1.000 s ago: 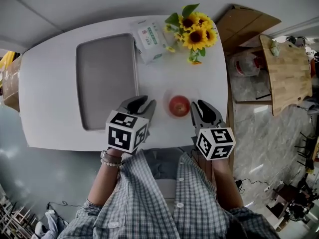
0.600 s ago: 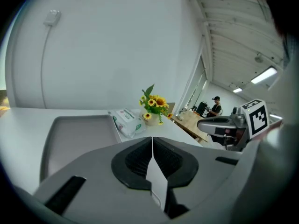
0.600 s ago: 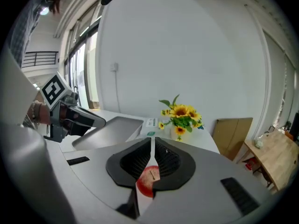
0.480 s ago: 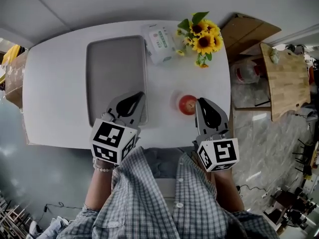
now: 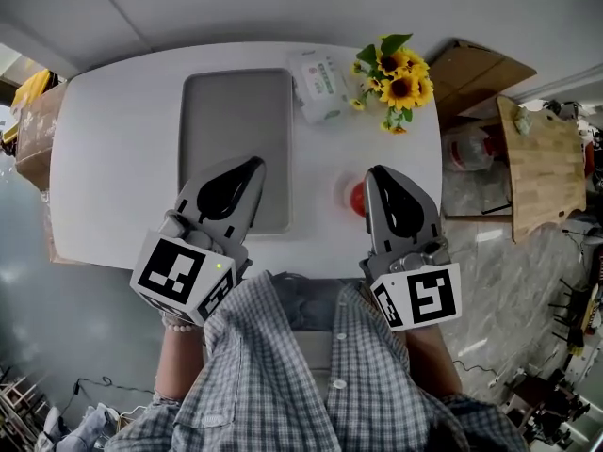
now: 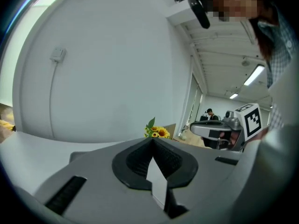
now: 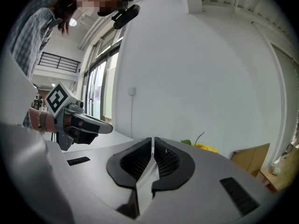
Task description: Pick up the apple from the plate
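- Nearest in the head view is the person's checked shirt, and both tools are held out from it over the near edge of the white table.
- The left gripper is clenched on nothing. Its own view shows the jaws meeting at the tips. It hangs over the near end of the grey tray.
- The right gripper is also pressed together and empty, with only a thin slit between its jaws.
- The apple lies on the plate, half covered by the right gripper's tip. It is close to the table's near edge.
- Bare tabletop lies between tray and plate, and more runs left of the tray.
- Farther off, a packet and sunflowers sit along the far edge, just before the wall.
- Beyond the right edge stand a cardboard box and a wooden board.
- Only the head view shows the apple. Each gripper view shows the other gripper, the left gripper view catching the sunflowers.
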Action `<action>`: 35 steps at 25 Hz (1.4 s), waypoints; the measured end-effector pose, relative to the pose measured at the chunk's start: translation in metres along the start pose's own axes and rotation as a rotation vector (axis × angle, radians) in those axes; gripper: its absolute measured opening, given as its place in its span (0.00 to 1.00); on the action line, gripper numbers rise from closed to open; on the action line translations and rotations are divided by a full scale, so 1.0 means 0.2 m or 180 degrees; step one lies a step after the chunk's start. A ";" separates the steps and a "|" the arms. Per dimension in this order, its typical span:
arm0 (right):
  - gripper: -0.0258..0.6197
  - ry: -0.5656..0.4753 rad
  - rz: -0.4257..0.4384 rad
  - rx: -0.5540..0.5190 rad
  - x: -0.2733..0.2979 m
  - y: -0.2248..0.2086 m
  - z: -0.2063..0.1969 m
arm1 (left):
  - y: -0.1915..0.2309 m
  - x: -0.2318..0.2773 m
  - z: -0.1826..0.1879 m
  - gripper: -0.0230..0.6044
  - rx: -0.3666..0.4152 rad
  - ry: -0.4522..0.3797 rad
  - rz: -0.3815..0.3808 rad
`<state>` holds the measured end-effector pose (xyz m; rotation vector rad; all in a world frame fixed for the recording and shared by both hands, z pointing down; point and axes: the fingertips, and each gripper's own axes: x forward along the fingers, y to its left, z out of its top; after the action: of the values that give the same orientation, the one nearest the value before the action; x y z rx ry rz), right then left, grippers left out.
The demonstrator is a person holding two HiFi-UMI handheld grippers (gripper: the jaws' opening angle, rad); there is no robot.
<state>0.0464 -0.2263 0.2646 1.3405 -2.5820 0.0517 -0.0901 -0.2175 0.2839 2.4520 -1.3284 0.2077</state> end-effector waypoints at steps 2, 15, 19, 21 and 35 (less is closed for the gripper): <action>0.09 -0.0037 0.0035 -0.0023 0.02 0.02 0.02 | 0.01 -0.03 0.03 0.05 -0.0041 -0.0071 0.0004; 0.09 -0.0036 0.0135 -0.0132 0.09 0.09 0.05 | 0.03 -0.06 0.05 0.05 -0.0051 -0.0157 -0.0073; 0.09 -0.0023 0.0142 -0.0155 0.10 0.10 0.06 | 0.03 -0.06 0.05 0.05 -0.0026 -0.0143 -0.0060; 0.09 -0.0008 0.0152 -0.0161 0.10 0.10 0.05 | 0.04 -0.06 0.05 0.05 -0.0026 -0.0133 -0.0058; 0.09 0.0086 0.0267 -0.0261 0.13 0.17 0.03 | 0.06 -0.08 0.04 0.05 -0.0125 -0.0147 -0.0095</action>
<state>0.0028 -0.2292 0.2666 1.1950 -2.5871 -0.0214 -0.1092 -0.2142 0.2755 2.4561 -1.3015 0.1171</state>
